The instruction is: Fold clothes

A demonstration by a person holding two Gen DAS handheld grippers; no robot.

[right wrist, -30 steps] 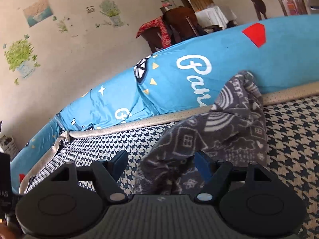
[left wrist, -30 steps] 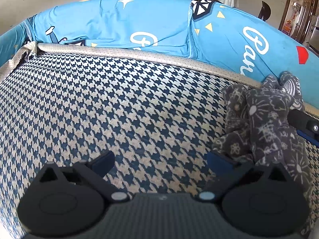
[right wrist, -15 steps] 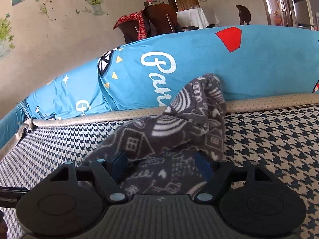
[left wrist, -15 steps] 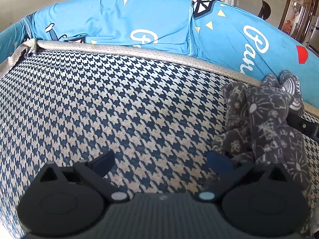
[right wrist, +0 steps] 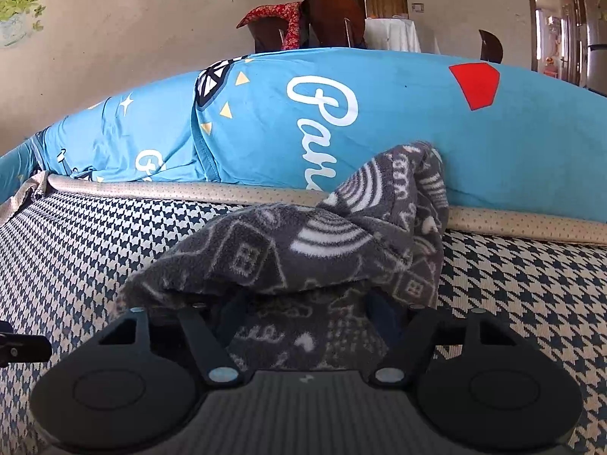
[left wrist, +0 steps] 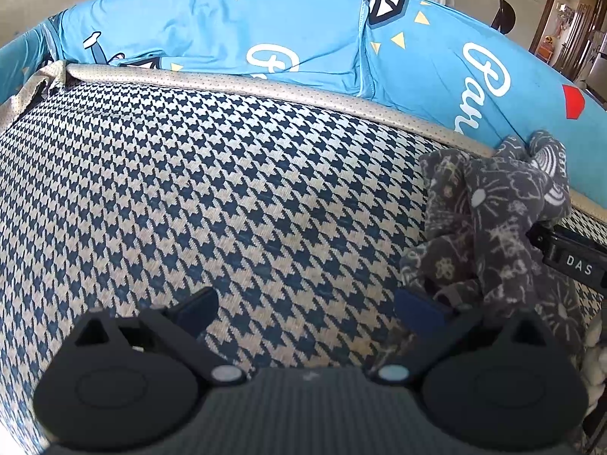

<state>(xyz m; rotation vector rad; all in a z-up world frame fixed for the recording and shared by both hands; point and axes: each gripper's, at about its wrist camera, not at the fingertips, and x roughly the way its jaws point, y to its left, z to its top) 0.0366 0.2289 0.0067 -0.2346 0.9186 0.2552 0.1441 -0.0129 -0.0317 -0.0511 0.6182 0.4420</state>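
In the left wrist view, the left gripper (left wrist: 305, 305) hangs low over the houndstooth sofa seat (left wrist: 212, 197), its 2 jaws wide apart with only bare blue-and-cream weave between them. Along the back of the seat runs a beige dotted trim (left wrist: 265, 85), and above it lies the bright blue cover (left wrist: 303, 34) printed with white script, stars and yellow triangles. Further right, the grey patterned fleece garment (left wrist: 493, 220) sits crumpled in a heap on the seat, its far end propped against the trim and the blue cover. The near edge of the heap lies just beside the left gripper's right-hand jaw. At the right edge a black part of the other tool, lettered DAS, touches the heap.

In the right wrist view, the right gripper (right wrist: 301, 316) is pushed into the same garment (right wrist: 303, 242). Its jaws stand apart, 1 on each side of a lower layer of fleece, while an upper fold drapes over both tips. In the background, a wall with plant pictures (right wrist: 114, 19) sits behind the sofa.
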